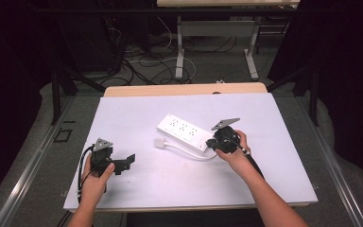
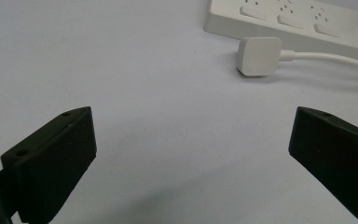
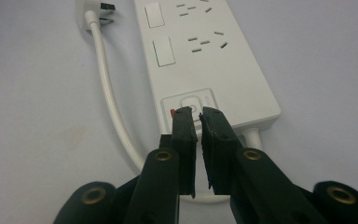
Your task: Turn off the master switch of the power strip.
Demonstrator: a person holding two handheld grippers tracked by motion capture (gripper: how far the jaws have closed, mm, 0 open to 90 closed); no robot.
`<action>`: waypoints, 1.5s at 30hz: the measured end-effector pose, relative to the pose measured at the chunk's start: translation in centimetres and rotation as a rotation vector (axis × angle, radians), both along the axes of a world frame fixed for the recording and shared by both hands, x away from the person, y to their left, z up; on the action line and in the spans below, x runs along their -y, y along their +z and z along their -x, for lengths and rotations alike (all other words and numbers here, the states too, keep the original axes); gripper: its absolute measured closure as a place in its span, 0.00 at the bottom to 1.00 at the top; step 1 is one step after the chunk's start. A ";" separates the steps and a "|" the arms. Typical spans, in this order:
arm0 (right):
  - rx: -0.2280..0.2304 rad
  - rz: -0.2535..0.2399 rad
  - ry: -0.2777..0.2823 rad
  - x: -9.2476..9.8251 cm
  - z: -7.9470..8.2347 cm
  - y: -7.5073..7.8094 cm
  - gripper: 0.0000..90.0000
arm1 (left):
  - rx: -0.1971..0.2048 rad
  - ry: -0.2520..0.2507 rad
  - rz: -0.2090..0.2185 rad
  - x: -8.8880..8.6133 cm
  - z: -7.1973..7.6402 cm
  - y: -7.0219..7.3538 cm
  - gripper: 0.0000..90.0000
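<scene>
on the white table top (image 1: 137, 189), just right of centre, the white power strip (image 1: 184, 131) lies aslant, its long axis running from about ten o'clock to four o'clock in the high view. its cord (image 1: 189, 152) leaves the four o'clock end, loops along the near side and ends in the white plug (image 1: 159, 143), which lies flat just beside the strip at its eight o'clock, apart from it.

the right gripper (image 1: 213, 142) is over that four o'clock end. in the right gripper view its jaws are pressed nearly together with a thin slit between them and nothing pinched; their tips (image 3: 196, 114) sit at the strip's switch panel (image 3: 192, 103) (whether they touch the button i cannot tell). the cord (image 3: 109, 98) runs up the left of that view toward eleven o'clock, to the plug (image 3: 93, 8).

the left gripper (image 1: 128, 160) rests low at seven o'clock on the table top, well apart from the strip, its jaws spread wide and holding nothing. in the left gripper view bare white surface (image 2: 135, 70) lies between them, with the plug (image 2: 258, 56) and the strip (image 2: 289, 21) at one o'clock.

open surface runs along the whole near edge between the two forearms, and across the far left quarter. the strip is well inside every edge; the right edge is nearest to it, at three o'clock.
</scene>
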State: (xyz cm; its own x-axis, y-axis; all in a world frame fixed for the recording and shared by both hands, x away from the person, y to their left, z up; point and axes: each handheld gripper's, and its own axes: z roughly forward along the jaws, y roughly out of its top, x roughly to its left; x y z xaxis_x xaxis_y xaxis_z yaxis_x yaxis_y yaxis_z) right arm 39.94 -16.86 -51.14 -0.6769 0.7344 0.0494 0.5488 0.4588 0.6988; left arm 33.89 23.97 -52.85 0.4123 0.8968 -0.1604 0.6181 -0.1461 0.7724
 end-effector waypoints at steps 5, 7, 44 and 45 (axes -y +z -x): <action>-0.014 -0.014 0.001 -0.1 -0.3 -0.2 0.97 | 0.001 0.001 0.000 0.0 0.0 0.0 0.01; -0.004 -0.008 0.007 -0.1 -0.4 -0.3 0.98 | -0.001 -0.002 -0.001 0.0 0.0 0.0 0.01; 0.002 0.000 0.004 -2.8 -2.1 -1.2 0.99 | -0.015 -0.006 0.001 -0.4 -0.1 0.1 0.01; -0.004 0.011 -0.004 -2.8 -2.1 -1.2 0.99 | -0.003 0.004 0.005 -0.3 -0.1 0.0 0.01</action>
